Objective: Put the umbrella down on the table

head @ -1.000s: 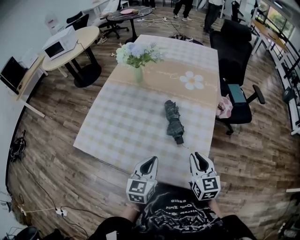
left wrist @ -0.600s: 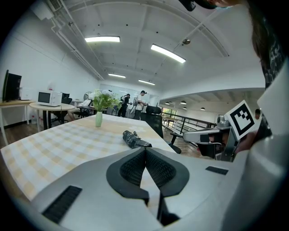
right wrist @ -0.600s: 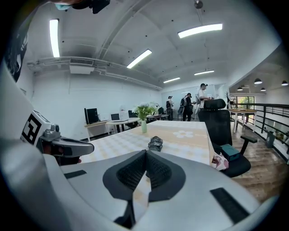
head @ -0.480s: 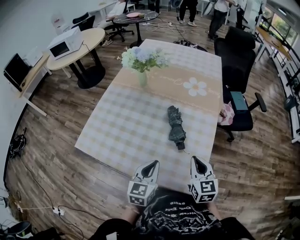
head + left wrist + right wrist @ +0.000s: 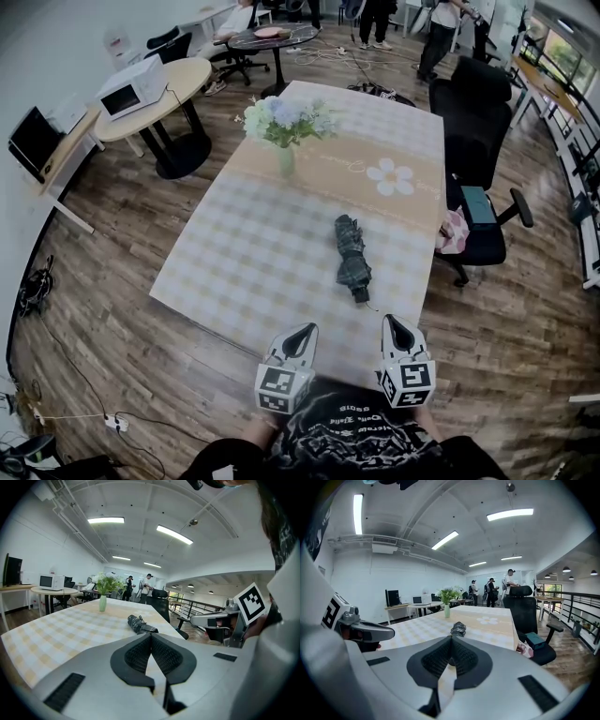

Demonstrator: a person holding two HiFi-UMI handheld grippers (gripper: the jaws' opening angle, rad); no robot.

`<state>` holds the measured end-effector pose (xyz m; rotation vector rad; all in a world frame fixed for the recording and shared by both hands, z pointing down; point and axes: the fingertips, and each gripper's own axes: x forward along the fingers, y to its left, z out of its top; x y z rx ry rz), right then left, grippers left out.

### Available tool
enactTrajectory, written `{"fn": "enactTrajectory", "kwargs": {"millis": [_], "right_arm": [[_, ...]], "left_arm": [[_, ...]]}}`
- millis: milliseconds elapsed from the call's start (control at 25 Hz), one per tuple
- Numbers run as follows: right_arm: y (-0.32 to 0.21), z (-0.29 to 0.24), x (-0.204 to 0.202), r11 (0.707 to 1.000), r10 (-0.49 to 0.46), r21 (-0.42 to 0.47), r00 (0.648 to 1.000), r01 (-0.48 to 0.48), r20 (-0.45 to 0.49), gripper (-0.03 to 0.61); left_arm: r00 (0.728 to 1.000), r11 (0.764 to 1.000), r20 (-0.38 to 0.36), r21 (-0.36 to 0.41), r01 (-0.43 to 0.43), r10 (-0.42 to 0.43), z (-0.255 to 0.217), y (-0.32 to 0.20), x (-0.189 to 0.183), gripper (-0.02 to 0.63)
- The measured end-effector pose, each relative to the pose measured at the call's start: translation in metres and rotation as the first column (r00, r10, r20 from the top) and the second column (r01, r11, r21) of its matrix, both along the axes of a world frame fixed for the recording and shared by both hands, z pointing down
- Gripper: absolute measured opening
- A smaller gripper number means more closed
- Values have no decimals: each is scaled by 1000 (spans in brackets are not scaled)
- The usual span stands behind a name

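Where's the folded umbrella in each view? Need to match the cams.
Head view: umbrella lies right of centre on the table, towards its near edge.
Left gripper view: near centre, just above where the jaws meet.
Right gripper view: at centre, directly above the jaw tips.
Shared landmark: flower vase, farther along the table than the umbrella in all three views.

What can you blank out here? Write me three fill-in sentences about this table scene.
1. The folded umbrella lies on the checked ____.
2. The vase holds ____.
3. The left tool and the right tool are both ____, holding nothing.
Missing words: table; flowers; shut.
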<state>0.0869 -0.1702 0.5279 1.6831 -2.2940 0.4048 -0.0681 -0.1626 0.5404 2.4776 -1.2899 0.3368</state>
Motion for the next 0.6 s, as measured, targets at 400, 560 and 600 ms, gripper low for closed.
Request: {"fn": "enactTrajectory", "kwargs": {"millis": [400, 560, 600], "right_arm": [[-1, 3, 0, 1000, -4, -6, 1000, 4, -7, 6], [-2, 4, 0, 1000, -7, -9, 1000, 7, -17, 6], [-3, 4, 0, 1000, -7, -9, 1000, 7, -17, 6]], "left_arm": [[1000, 1000, 2, -11, 8, -8, 3, -2, -1, 18], [1000, 1000, 2, -11, 9, -9, 3, -3, -1, 18], [1000, 1000, 2, -11, 9, -9, 3, -3, -1, 18]]}}
